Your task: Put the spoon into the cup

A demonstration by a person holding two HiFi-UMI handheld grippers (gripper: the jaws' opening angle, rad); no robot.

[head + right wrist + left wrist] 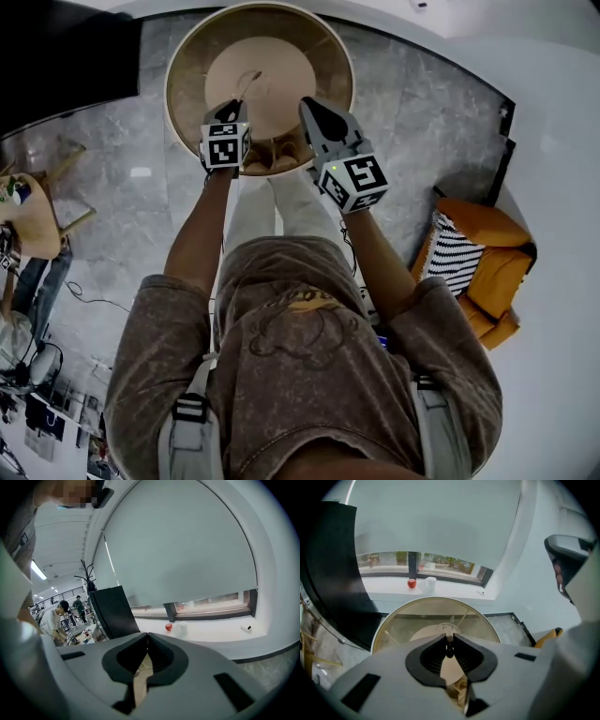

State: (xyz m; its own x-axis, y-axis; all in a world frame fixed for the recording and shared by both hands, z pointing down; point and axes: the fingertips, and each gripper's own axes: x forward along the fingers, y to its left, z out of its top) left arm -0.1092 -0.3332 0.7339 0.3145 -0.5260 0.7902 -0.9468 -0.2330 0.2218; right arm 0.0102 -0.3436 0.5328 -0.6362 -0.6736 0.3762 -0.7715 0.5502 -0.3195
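My left gripper (233, 106) hangs over the near part of a round, rimmed beige table (187, 56) and is shut on the thin handle of a pale spoon (247, 84). In the left gripper view the spoon (452, 622) sticks out past the closed jaws of the left gripper (449, 638), its bowl end above the tabletop (393, 620). My right gripper (311, 105) is beside it to the right, tilted upward, and the right gripper (147, 634) is shut with nothing in it. The only cup I make out is a white cup (430, 583) on the far windowsill.
A red apple (411, 583) sits next to the white cup (182, 629) on the sill. A black panel (56, 47) stands left of the table. An orange armchair (487, 272) is at the right and a wooden chair (37, 216) at the left. A person (51, 620) is far off.
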